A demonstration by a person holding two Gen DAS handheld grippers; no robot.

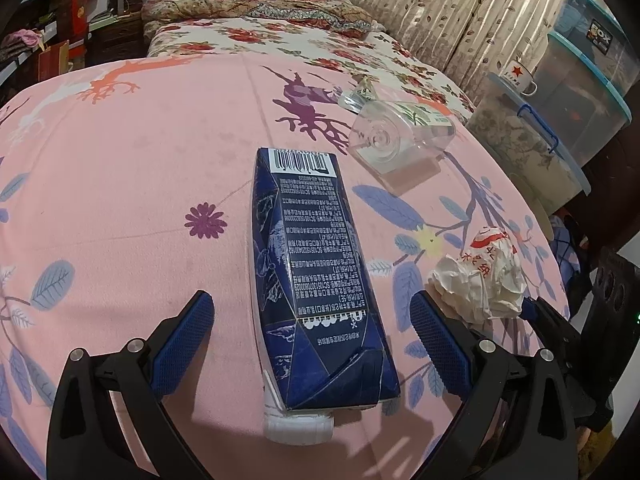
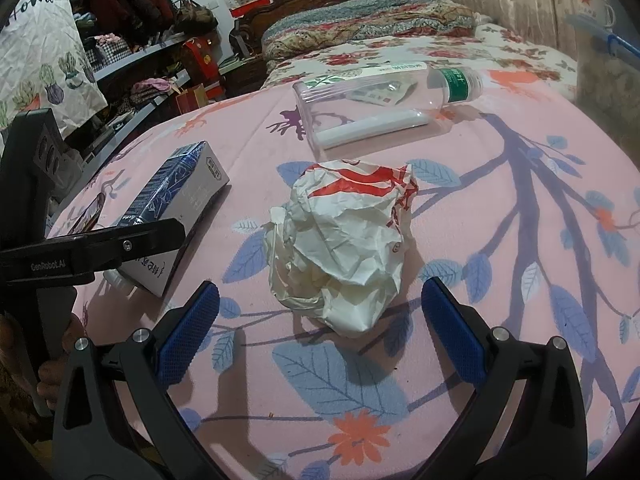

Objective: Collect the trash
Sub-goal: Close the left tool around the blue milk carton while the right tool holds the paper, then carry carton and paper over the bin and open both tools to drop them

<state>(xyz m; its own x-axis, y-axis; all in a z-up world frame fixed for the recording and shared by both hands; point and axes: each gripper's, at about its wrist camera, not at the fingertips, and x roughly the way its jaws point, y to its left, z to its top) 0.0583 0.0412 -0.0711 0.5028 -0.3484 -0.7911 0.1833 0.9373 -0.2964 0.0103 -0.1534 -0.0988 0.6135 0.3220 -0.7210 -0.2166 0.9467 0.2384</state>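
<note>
I am working two hand-held grippers over a bed covered with a pink sheet [image 1: 120, 168] printed with leaves and flowers.

Furthest left, my left gripper [image 1: 310, 344] hangs over the near part of the bed, its blue-padded fingers [image 1: 182, 344] spread wide and holding nothing. Between them lies a dark blue drink carton [image 1: 316, 272], flat on its side, its white cap toward me and its barcode at the far end. The fingers stand on either side of the carton without touching it, which I judge is the line-up for a grasp across its narrow width.

Just right of the carton sits a crumpled white and red paper wrapper [image 2: 344, 248]. My right gripper [image 2: 320, 324] faces it, fingers also spread wide and empty, one pad [image 2: 188, 332] on each side of the near end of the wad. The wrapper looks soft and light, so I expect it to squash when squeezed.

Further away and to the right, a clear plastic bottle [image 2: 384, 108] with a green label lies on its side, its flat bottom turned toward the left, well apart from both grippers. A small scrap of wrapper [image 1: 360, 94] rests just beyond it.

At the far right, off the bed, stand stacked plastic storage bins [image 1: 580, 92] with a white mug [image 1: 520, 76] on one lid. I see no trash bin in either view.
</note>
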